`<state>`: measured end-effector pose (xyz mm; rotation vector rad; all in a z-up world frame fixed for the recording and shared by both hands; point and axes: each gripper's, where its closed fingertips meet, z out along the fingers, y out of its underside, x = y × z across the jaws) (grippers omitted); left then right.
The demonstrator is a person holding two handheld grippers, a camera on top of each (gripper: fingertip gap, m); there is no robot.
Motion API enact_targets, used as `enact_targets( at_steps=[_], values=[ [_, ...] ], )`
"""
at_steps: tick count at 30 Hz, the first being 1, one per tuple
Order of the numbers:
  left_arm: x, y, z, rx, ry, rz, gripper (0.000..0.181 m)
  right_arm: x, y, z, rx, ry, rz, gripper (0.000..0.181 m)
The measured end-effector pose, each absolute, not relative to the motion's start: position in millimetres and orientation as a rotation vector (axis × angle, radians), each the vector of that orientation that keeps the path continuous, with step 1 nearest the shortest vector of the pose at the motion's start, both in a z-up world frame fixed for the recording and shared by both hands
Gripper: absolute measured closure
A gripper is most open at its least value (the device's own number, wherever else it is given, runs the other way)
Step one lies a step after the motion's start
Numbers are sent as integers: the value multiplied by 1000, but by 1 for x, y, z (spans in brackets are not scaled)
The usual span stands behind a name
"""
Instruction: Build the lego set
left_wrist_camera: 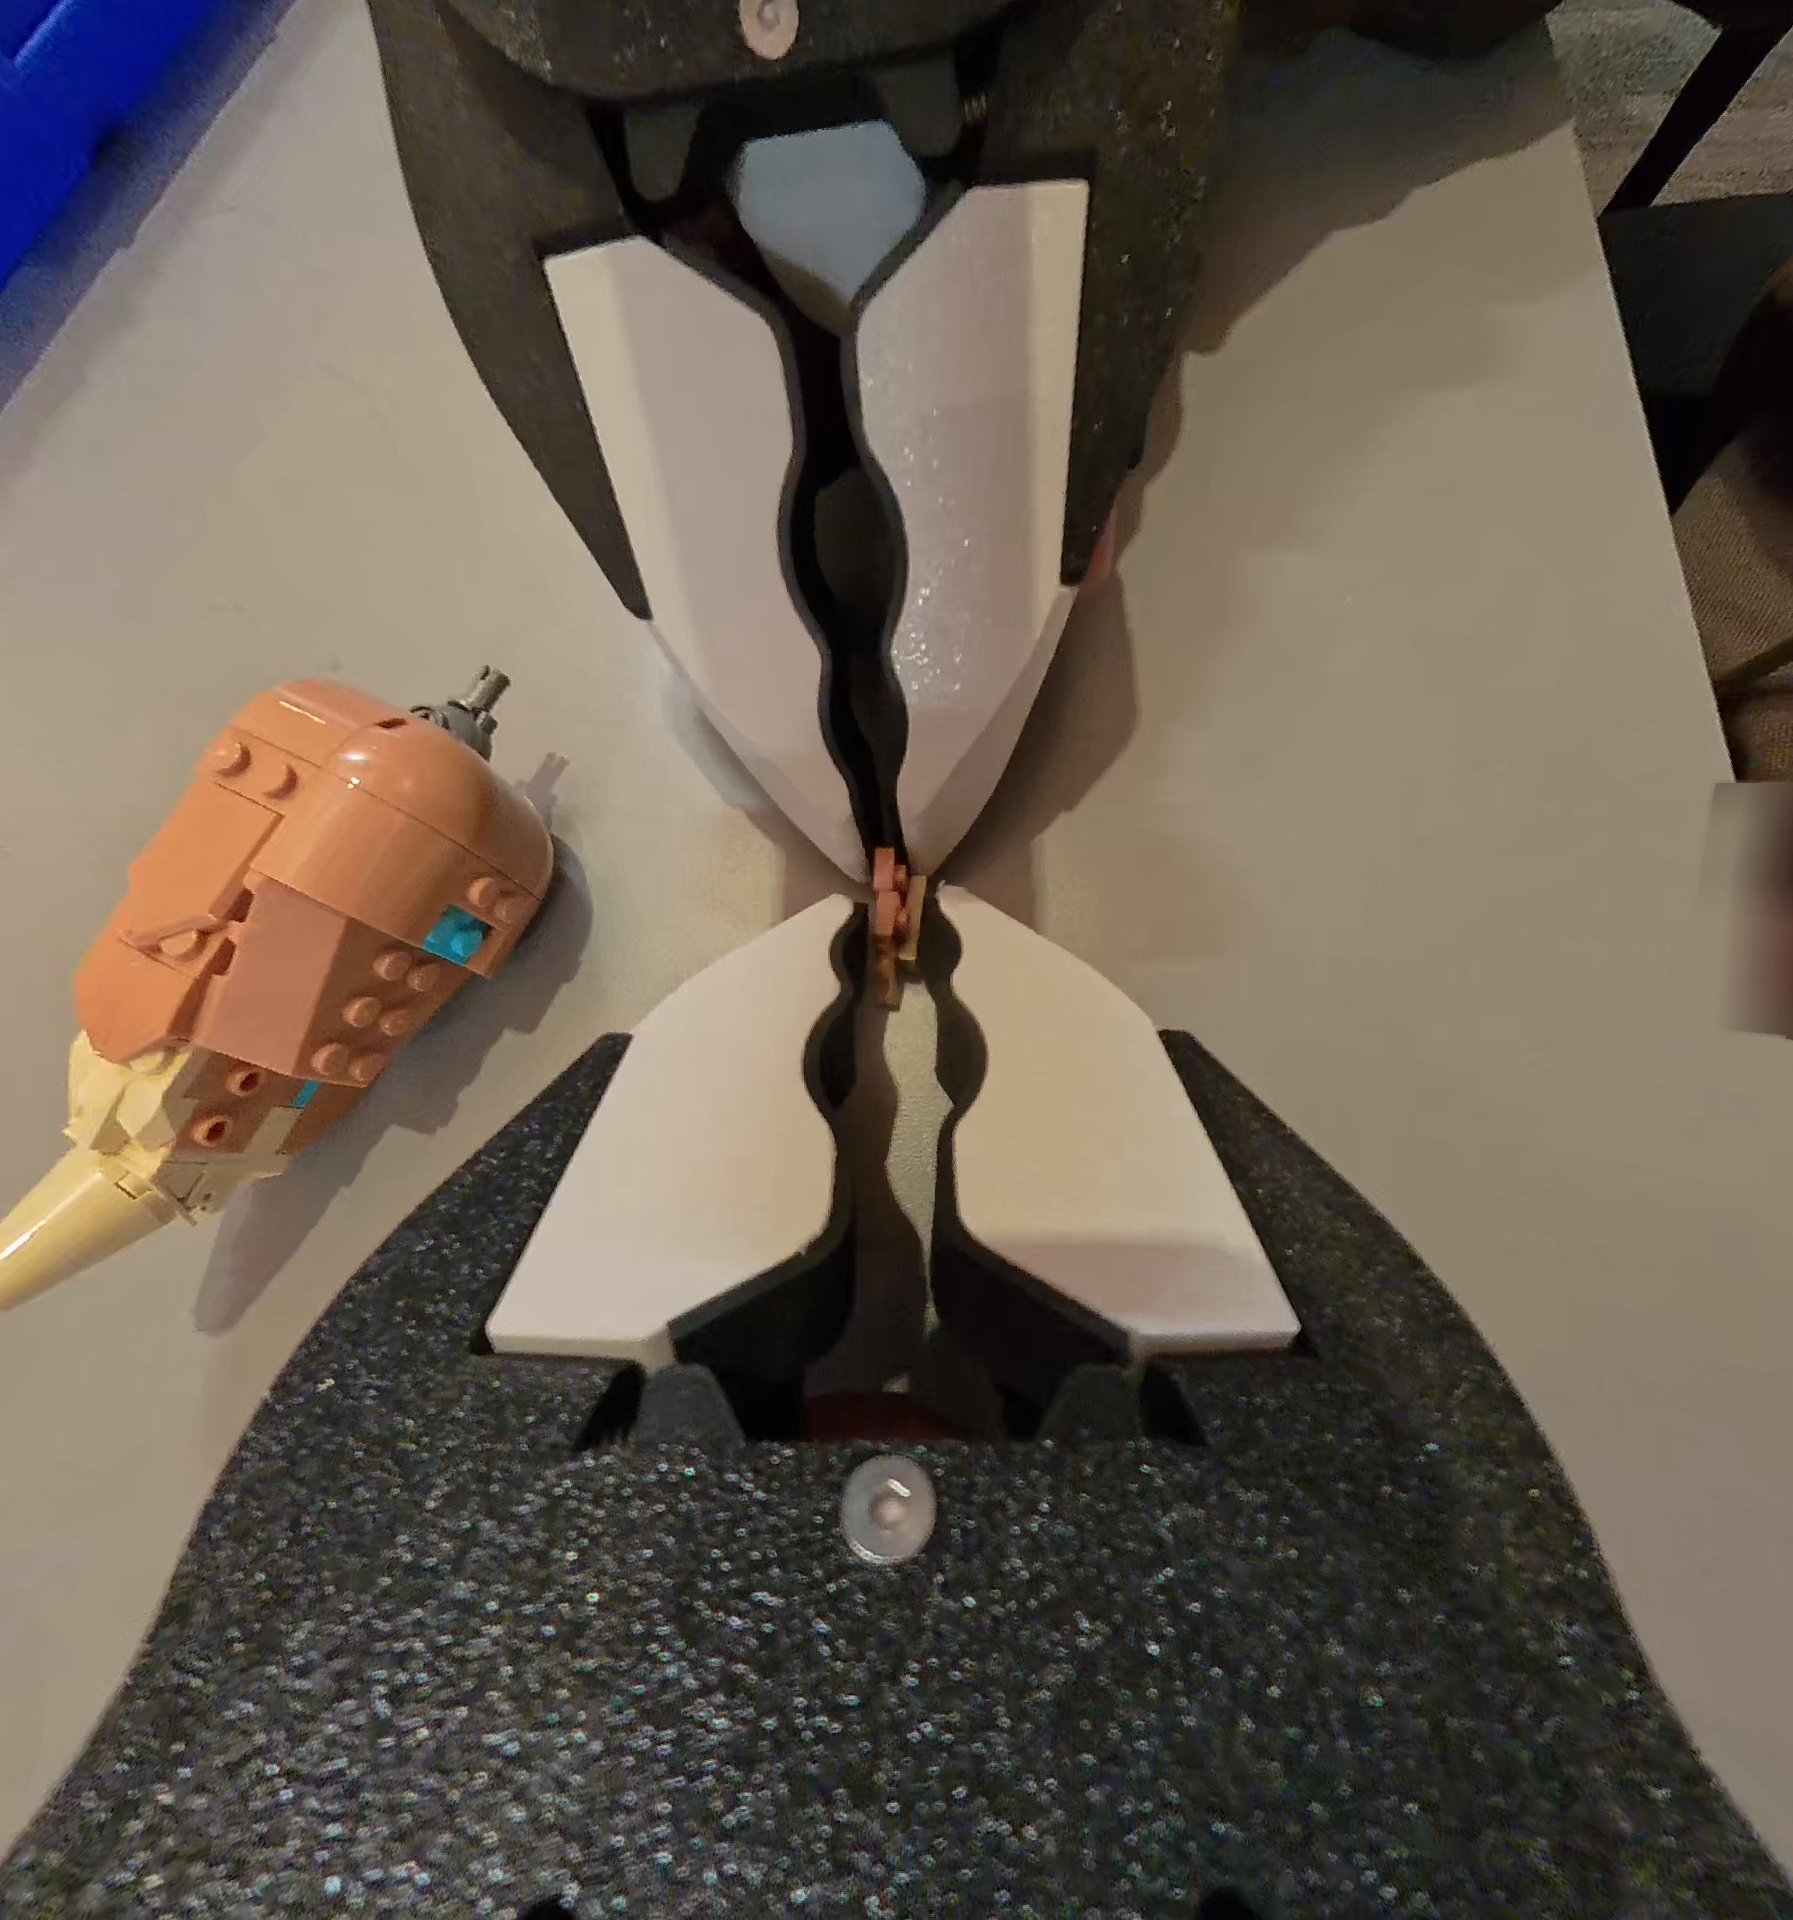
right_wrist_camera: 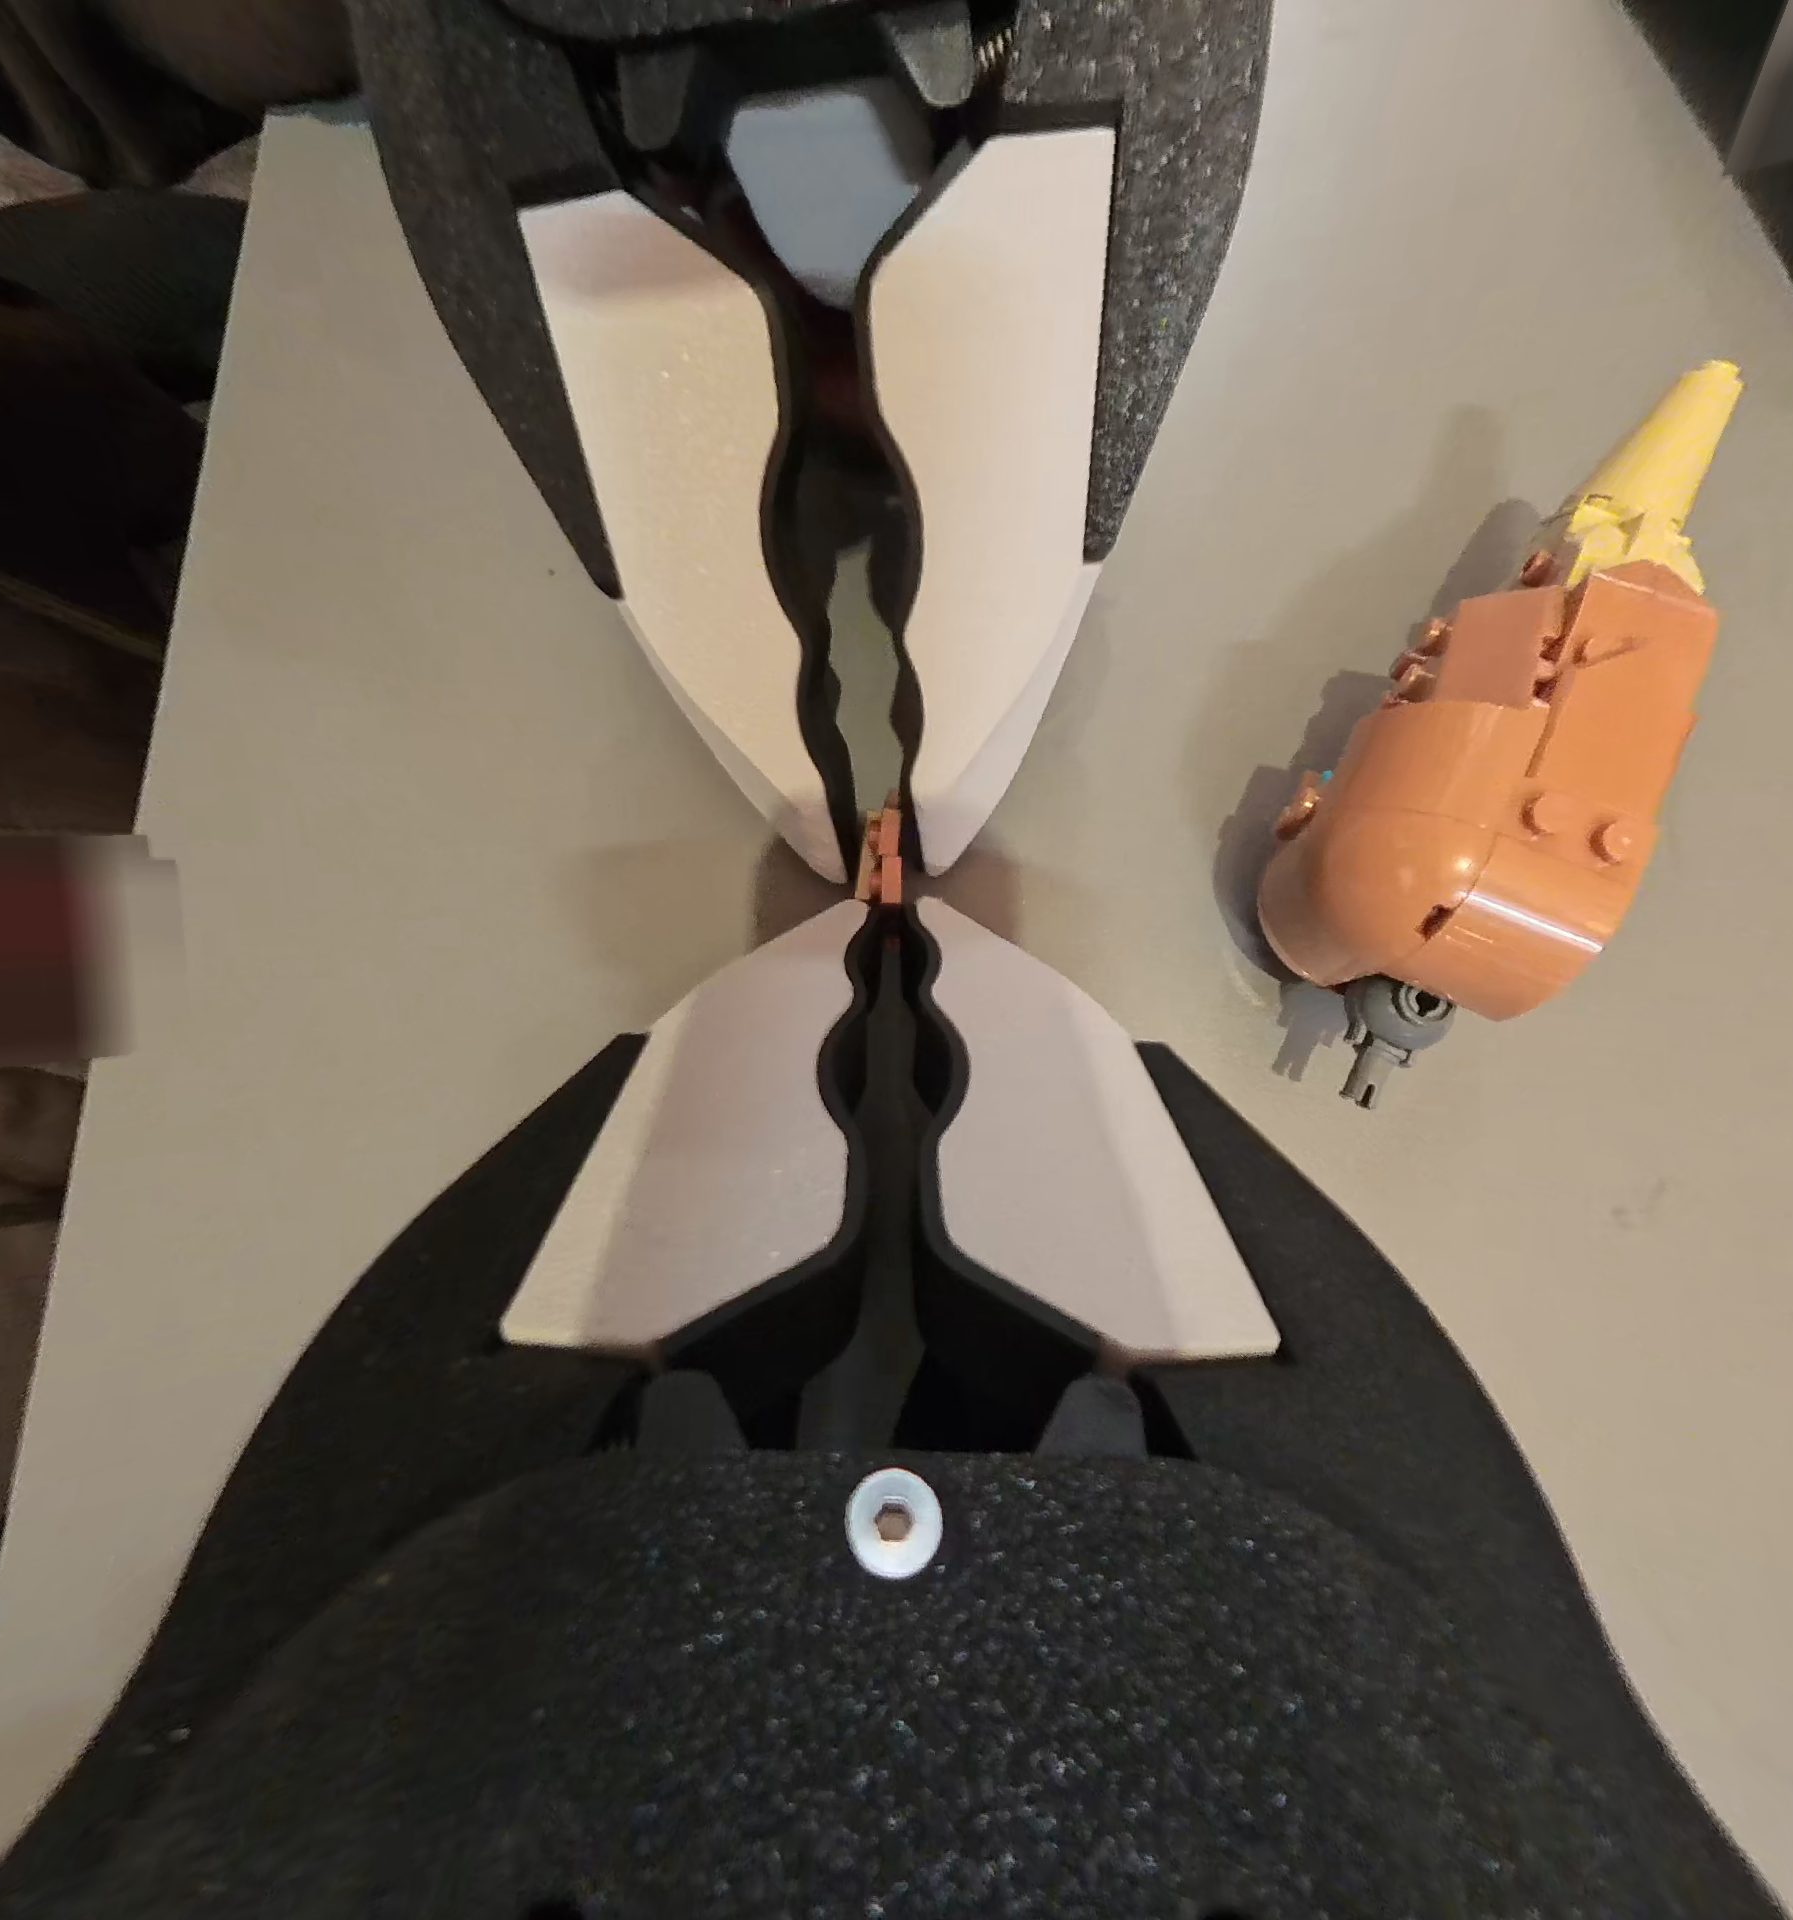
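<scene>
A small orange-brown lego piece assembly (left_wrist_camera: 897, 909) hangs above the white table (left_wrist_camera: 1339, 727), pinched from both ends. My left gripper (left_wrist_camera: 894, 935) comes from the bottom of the left wrist view and is shut on its near end. My right gripper (left_wrist_camera: 897, 860) comes from the top, tip to tip, shut on the far end. In the right wrist view my right gripper (right_wrist_camera: 889, 920) is at the bottom, my left gripper (right_wrist_camera: 884, 842) is at the top, and the small piece (right_wrist_camera: 884, 868) sits between them. The partly built orange and tan lego model (left_wrist_camera: 320, 935) lies on its side beside them; it also shows in the right wrist view (right_wrist_camera: 1494, 800).
A blue bin (left_wrist_camera: 30, 156) sits at the table's far left corner. The table edge (left_wrist_camera: 1702, 727) runs close on the right of the left wrist view, with a dark chair (left_wrist_camera: 1723, 260) beyond it. Grey pins (right_wrist_camera: 1380, 1049) stick out of the model's end. The grippers are tip to tip, or close to it.
</scene>
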<state>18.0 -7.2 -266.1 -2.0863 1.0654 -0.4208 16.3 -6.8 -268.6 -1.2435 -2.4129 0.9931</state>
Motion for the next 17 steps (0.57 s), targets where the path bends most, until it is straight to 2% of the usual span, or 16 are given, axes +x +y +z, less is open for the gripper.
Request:
enact_targets(
  at_steps=[17],
  values=[
    [16, -4, -255, -2009, 1047, -438, 173, 13, -4, -258, -1270, -2438, 1025, 178]
  ],
)
